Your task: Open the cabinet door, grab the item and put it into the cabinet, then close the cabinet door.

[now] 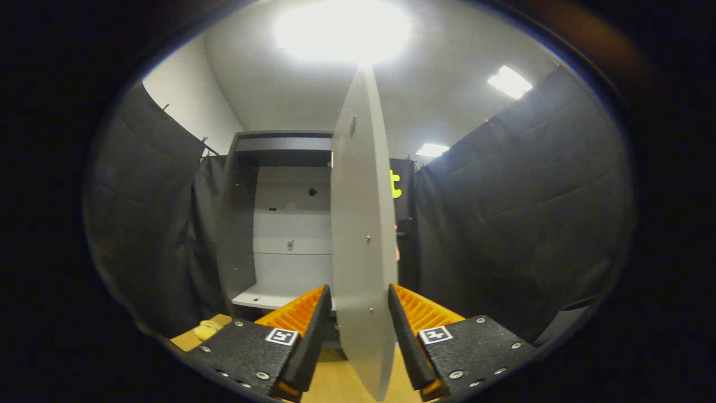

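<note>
The grey cabinet (279, 143) stands ahead with its inside showing, a pale shelf (263, 296) at the bottom. Its door (363, 224) is swung out toward me and I see it almost edge-on. The door's free edge sits between the fingers of my gripper (359, 291), and both fingers press on it, one on each face. A pale yellow item (210, 329) lies on the wooden table (187, 338) to the left of my left finger, partly hidden by it.
Black cloth walls close in on the left (145, 224) and the right (520, 224). A dark object (405, 226) sits behind the door on its right side. A bright ceiling lamp (344, 31) glares overhead.
</note>
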A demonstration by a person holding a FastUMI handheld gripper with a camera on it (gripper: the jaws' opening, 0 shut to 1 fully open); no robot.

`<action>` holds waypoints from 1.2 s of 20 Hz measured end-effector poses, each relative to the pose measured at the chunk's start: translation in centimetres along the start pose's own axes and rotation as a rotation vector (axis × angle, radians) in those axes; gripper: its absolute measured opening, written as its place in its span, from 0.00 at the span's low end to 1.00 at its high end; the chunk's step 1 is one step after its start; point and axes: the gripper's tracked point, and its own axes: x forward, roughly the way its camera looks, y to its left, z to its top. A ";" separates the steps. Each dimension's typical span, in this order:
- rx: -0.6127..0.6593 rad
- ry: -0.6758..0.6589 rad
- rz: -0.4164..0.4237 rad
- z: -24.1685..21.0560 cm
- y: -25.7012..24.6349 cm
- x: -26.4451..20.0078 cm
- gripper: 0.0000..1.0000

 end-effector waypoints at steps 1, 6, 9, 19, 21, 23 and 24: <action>0.005 0.014 0.017 -0.9 1.0 0.1 0.75; 0.014 0.071 0.119 -5.7 6.9 0.3 0.93; 0.003 0.127 0.191 -9.9 10.5 0.0 0.93; -0.081 0.398 0.386 -25.0 19.0 -3.7 0.94; -0.108 0.454 0.410 -27.9 19.7 -4.5 0.94; -0.134 0.502 0.434 -30.4 20.3 -5.2 0.94; -0.140 0.525 0.446 -31.4 20.7 -5.4 0.94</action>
